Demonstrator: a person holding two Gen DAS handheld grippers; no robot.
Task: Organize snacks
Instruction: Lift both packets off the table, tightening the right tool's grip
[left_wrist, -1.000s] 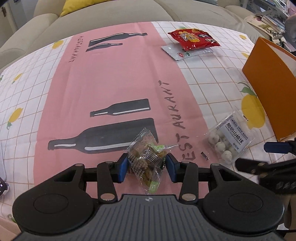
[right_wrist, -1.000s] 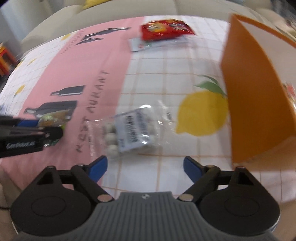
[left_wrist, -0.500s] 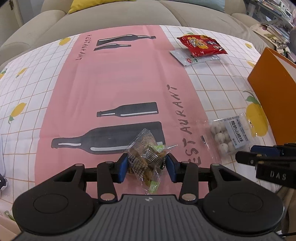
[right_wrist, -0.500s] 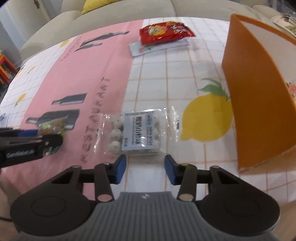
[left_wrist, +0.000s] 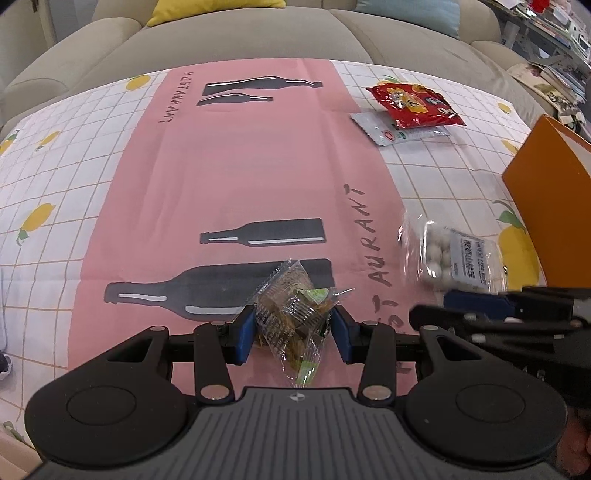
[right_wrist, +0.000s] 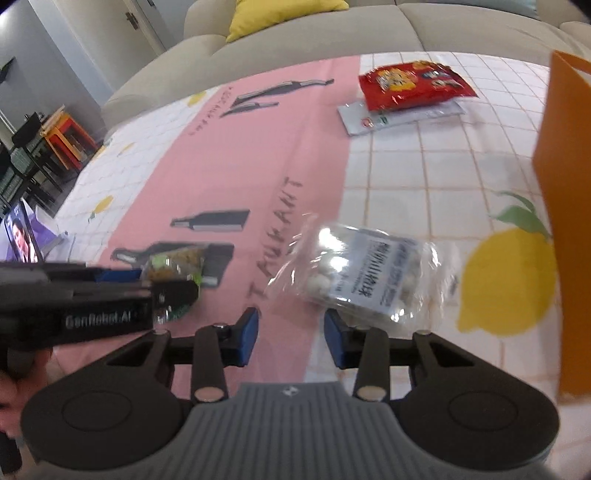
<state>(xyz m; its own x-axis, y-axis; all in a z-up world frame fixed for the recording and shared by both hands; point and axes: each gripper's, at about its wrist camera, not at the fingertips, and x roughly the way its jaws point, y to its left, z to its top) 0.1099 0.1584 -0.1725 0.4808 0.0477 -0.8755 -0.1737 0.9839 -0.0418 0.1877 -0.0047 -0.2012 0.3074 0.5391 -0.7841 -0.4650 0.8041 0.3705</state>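
A counter under a pink and white checked cloth (left_wrist: 221, 177) stands in front of a grey sofa (left_wrist: 258, 33).

The left tongs (left_wrist: 291, 328) pinch a clear packet of mixed snacks (left_wrist: 291, 306) between their blue pads, low over the cloth. The right tongs (right_wrist: 290, 332) have just been closing and stand half narrowed. Nothing shows in the gap. The bag of white balls (right_wrist: 369, 273) sits just beyond the right pad, blurred and tilted; I cannot tell whether the pad touches it.

The job looks barely started. One packet is in hand, the bag of balls is not gripped, and a red packet (right_wrist: 410, 85) lies partly on a white sachet (right_wrist: 369, 118) at the far side. Nothing can be seen inside the orange box (right_wrist: 565, 221), probably where everything goes.

The box wall rises close on the right, so packets would likely have to be lifted over its rim. The two tongs are near each other. The middle of the cloth lies open.
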